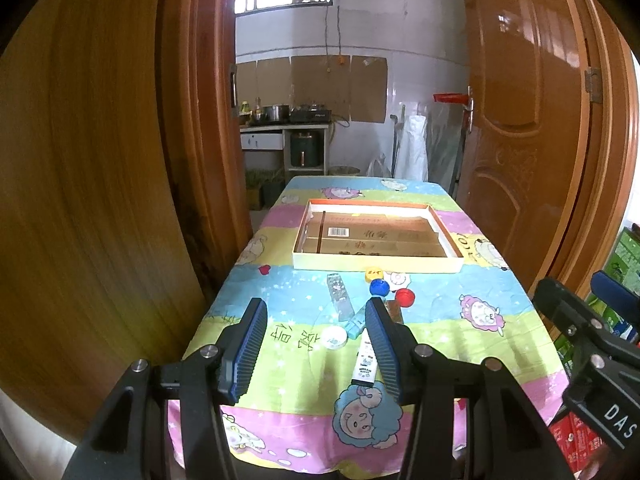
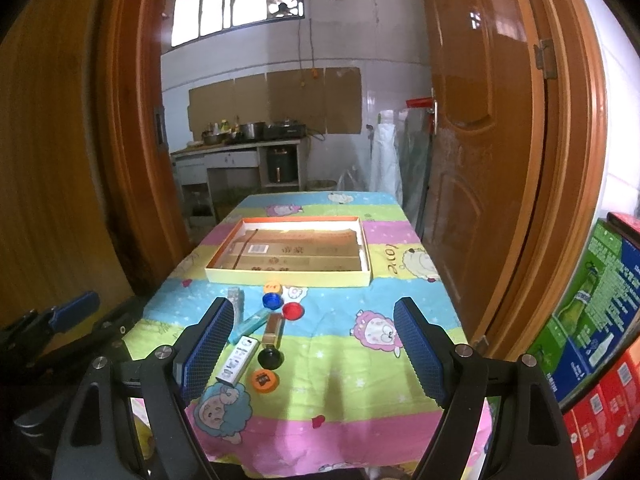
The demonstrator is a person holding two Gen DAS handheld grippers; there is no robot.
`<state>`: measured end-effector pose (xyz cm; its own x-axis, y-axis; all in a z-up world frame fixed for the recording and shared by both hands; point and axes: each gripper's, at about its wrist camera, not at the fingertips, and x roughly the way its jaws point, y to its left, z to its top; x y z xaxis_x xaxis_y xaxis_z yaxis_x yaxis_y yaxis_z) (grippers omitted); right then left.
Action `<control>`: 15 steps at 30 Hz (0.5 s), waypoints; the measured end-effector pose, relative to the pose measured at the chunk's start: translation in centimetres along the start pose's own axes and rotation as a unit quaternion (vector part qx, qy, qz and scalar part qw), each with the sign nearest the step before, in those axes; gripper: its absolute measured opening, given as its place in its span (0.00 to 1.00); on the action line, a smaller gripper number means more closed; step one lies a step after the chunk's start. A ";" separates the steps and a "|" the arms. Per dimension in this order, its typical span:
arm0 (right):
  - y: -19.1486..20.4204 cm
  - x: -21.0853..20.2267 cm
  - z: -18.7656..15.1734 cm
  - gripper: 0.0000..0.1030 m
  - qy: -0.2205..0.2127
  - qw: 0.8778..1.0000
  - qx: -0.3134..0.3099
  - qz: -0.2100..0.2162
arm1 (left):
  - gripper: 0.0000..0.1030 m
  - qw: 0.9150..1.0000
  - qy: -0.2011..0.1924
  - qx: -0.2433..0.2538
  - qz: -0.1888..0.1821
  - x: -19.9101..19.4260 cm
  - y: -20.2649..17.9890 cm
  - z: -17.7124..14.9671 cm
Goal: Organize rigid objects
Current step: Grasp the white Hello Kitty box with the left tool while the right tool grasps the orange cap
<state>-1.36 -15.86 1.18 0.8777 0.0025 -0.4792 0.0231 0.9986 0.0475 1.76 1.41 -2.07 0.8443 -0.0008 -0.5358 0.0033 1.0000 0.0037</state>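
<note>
A shallow cardboard-lined box tray [image 1: 376,268] [image 2: 288,277] lies mid-table. In front of it sit a yellow cap [image 2: 273,288], a blue cap [image 2: 273,300], a red cap [image 2: 293,311], a brown lighter [image 2: 274,328], a black cap [image 2: 268,357], an orange cap [image 2: 265,380], a white lighter [image 2: 238,360], a light-blue lighter [image 2: 252,324] and a clear block [image 1: 340,296]. A white round lid [image 1: 334,337] lies nearer. My left gripper [image 1: 314,304] hovers open over the near-left objects. My right gripper [image 2: 312,304] hovers open beside them, holding nothing.
A cartoon-print cloth [image 2: 340,380] covers the table. Wooden doors [image 2: 480,160] flank its far sides. Stacked green and red cartons [image 2: 592,320] stand to the right. The other gripper shows at the frame edge [image 1: 592,320] [image 2: 74,316]. A kitchen counter [image 1: 280,120] lies beyond.
</note>
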 end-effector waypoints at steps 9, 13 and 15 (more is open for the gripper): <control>-0.6 2.8 -1.9 0.81 0.026 1.000 -0.005 0.013 | 0.50 0.999 0.027 -0.010 -0.022 4.1 2.2 -2.3; -0.5 5.4 -3.7 0.81 0.053 0.998 -0.011 0.026 | 0.50 0.998 0.052 -0.009 -0.037 6.6 2.9 -4.4; -0.3 6.9 -4.8 0.81 0.068 0.997 -0.020 0.036 | 0.50 0.997 0.063 -0.007 -0.045 7.8 3.1 -5.4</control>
<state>2.42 -15.86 -6.34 0.8036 0.0792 -0.5898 -0.0592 0.9968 0.0533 5.45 4.52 -10.81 0.7673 -0.0899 -0.6350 0.0668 0.9959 -0.0602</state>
